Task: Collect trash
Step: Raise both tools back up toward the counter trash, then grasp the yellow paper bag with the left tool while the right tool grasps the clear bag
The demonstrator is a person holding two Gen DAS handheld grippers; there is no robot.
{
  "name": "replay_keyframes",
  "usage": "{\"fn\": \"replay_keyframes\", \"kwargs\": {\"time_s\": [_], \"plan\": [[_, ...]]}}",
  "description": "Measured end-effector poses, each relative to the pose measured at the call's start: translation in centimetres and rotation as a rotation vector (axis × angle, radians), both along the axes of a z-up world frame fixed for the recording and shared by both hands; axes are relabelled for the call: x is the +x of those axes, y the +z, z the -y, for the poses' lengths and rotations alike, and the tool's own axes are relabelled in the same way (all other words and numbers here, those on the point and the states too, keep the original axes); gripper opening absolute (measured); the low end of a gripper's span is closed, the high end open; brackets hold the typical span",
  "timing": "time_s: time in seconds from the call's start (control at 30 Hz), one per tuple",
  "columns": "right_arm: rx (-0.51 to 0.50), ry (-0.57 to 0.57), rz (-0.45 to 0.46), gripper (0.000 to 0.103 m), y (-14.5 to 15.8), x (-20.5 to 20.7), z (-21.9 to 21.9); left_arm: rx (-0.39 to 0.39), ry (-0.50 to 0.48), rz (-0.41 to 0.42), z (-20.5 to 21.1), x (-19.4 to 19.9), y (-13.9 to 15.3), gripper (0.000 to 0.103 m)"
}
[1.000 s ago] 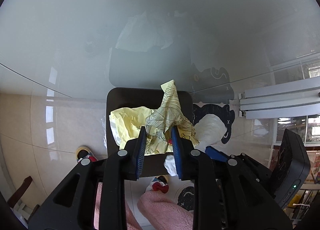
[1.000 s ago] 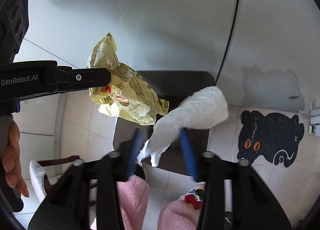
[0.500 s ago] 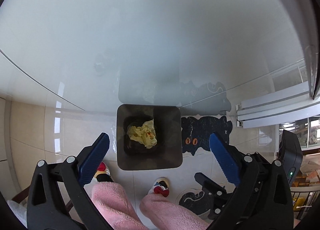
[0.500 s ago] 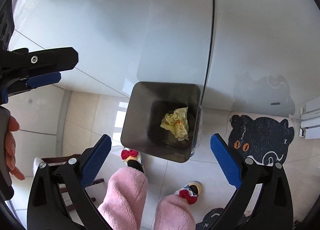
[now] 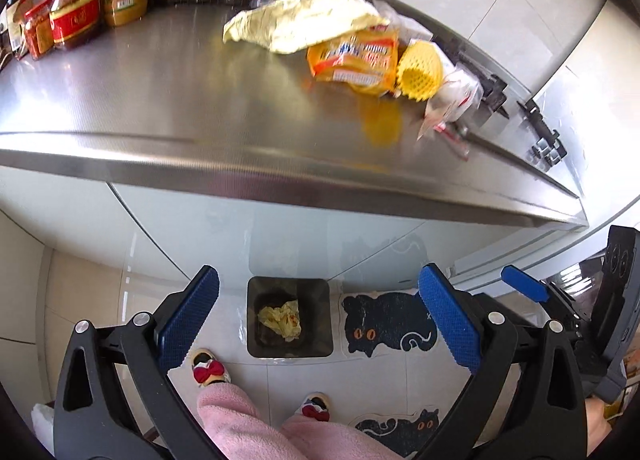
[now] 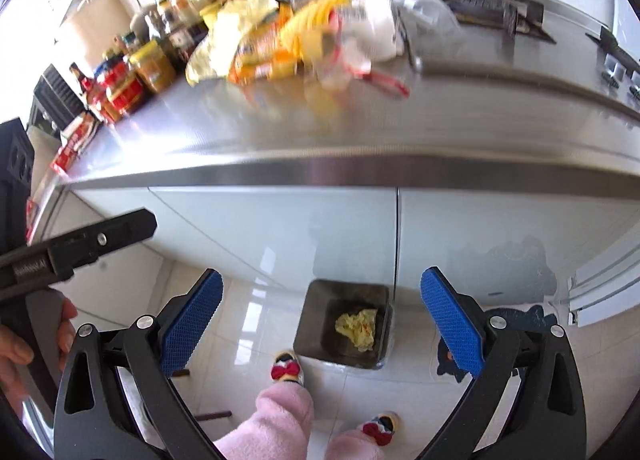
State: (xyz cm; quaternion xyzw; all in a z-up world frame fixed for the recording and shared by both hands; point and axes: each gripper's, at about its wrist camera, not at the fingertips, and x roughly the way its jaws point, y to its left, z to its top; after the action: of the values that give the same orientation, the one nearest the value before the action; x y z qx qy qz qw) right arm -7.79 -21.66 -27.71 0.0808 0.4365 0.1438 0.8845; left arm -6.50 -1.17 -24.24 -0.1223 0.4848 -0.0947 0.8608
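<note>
Trash, still heaped on the steel countertop (image 5: 168, 100): crumpled pale yellow wrapper (image 5: 304, 22), orange snack packet (image 5: 354, 60), yellow foam fruit net (image 5: 420, 70), clear plastic bag (image 5: 452, 96), all touching in one cluster toward the far right of the counter. Below, sitting in the square dark bin (image 5: 256, 324) on the floor beside the cat-shaped mat (image 5: 388, 324), one yellow crumpled wrapper (image 5: 282, 318) already binned.

Left gripper (image 5: 318, 320): jaws spread wide, nothing between the blue pads. Right gripper (image 6: 322, 322): same, wide apart and empty, hanging above the bin (image 6: 344, 300) with pink-trousered legs (image 6: 280, 416) and bow slippers in view beneath.

Judging the step in hand: reaching for the next load from the heap. Worth doing well by picking separate targets, probably the big wrapper on the near left side of the pile for the left tongs, the clear bag or the foam net on the right side for the right tongs. Pinching at a raised fold rather than flat film, likely, since thin plastic slides on steel. Keeping clear of the jars (image 5: 76, 16) lined along the back left. Closing fully before lifting, or loose pieces risk dropping short of the bin.
</note>
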Motion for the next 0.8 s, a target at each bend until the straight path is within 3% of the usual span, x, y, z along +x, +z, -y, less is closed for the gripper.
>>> {"fn": "replay_keyframes", "kwargs": {"time_s": [0.13,0.33,0.43,0.57,0.8], "plan": [[0.013,-0.023,0.077,0.100,4.4,0.7,0.6,0.000,-0.004,0.068,-1.2,0.4,3.9,0.095],[0.020,-0.098,0.150,0.100,7.7,3.0,1.1,0.016,0.004,0.126,-2.9,2.6,6.9,0.095],[0.001,-0.128,0.130,0.100,8.4,4.4,1.5,0.029,-0.008,0.134,-3.8,4.4,8.1,0.095],[0.060,-0.160,0.126,0.100,8.9,6.5,2.0,0.062,-0.024,0.154,-4.4,6.9,8.6,0.095],[0.035,-0.189,0.125,0.100,9.1,10.6,1.5,0.046,-0.051,0.187,-5.1,12.1,9.0,0.095]]}}
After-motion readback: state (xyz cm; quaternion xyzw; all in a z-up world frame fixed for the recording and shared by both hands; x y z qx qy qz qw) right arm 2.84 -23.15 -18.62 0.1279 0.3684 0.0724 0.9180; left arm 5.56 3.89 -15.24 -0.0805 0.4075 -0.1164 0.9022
